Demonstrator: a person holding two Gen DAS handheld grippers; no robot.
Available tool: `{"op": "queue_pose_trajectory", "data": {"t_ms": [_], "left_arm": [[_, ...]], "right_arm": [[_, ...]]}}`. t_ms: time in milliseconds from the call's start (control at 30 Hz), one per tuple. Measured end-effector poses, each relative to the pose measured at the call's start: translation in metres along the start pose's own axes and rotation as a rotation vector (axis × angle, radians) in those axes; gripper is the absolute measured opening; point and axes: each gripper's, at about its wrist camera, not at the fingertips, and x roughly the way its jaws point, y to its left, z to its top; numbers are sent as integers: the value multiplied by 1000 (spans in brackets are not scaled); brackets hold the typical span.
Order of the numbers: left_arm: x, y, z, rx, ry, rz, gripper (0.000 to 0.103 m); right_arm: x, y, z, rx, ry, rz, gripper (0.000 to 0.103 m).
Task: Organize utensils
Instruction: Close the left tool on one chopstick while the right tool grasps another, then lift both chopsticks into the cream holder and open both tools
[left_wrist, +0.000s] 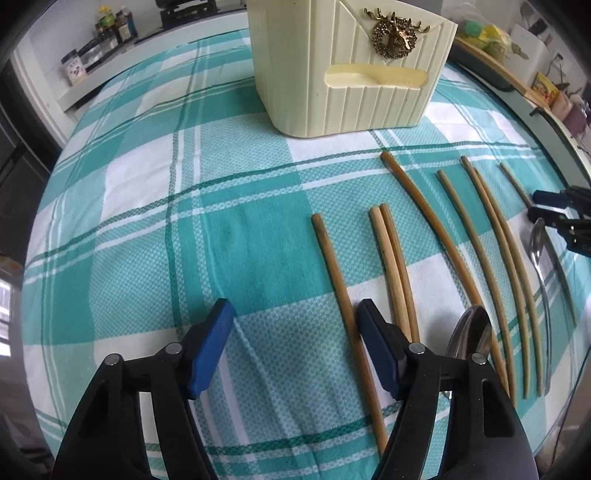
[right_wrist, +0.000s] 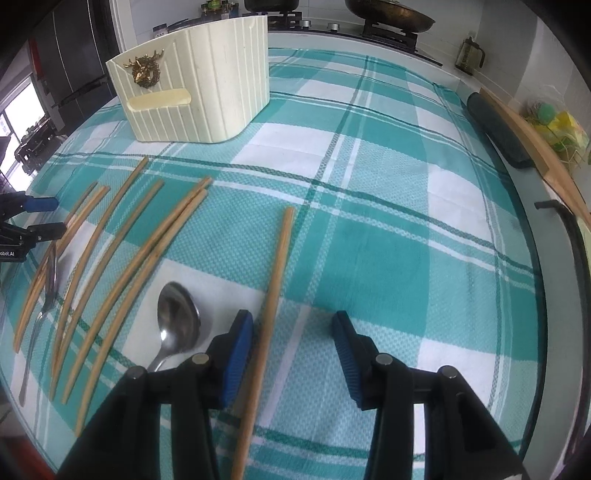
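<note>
While both grippers are being held low over the teal-and-white checked tablecloth (left_wrist: 147, 221), the left gripper (left_wrist: 291, 347) is being kept wide apart and empty beside a single brown wooden chopstick (left_wrist: 343, 306). The right gripper (right_wrist: 293, 354) is likewise being held spread wide, with one long wooden chopstick (right_wrist: 275, 280) lying between its fingers, untouched. Behind them, a cream ribbed utensil holder with a brass deer emblem (right_wrist: 199, 96) is being left standing upright, and a silver metal spoon (right_wrist: 175, 317) is lying just beside the right gripper.

Home kitchen, probably: gas hob (right_wrist: 369, 26) with a wok (right_wrist: 384, 13) behind the checked tablecloth (right_wrist: 369, 221), condiment bottles (left_wrist: 114, 26) on the counter.
</note>
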Motion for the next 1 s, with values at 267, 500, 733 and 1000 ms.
{"op": "queue_pose_trajectory", "data": {"t_ms": [267,500,733,1000], "left_arm": [[7,-5,24,-22,1,-30,14],[-5,8,24,-115,-49,-81,4],[-74,18,16,-133,-191,-84,4],[-161,20,-2,-118,-361,-115,4]], "right_arm": [[21,11,43,-52,15,9,11],[21,10,50,17,-17,12,7],[-30,-10,41,134,-144,63,7],[-120,-11,22,157,-300,94,7]]}}
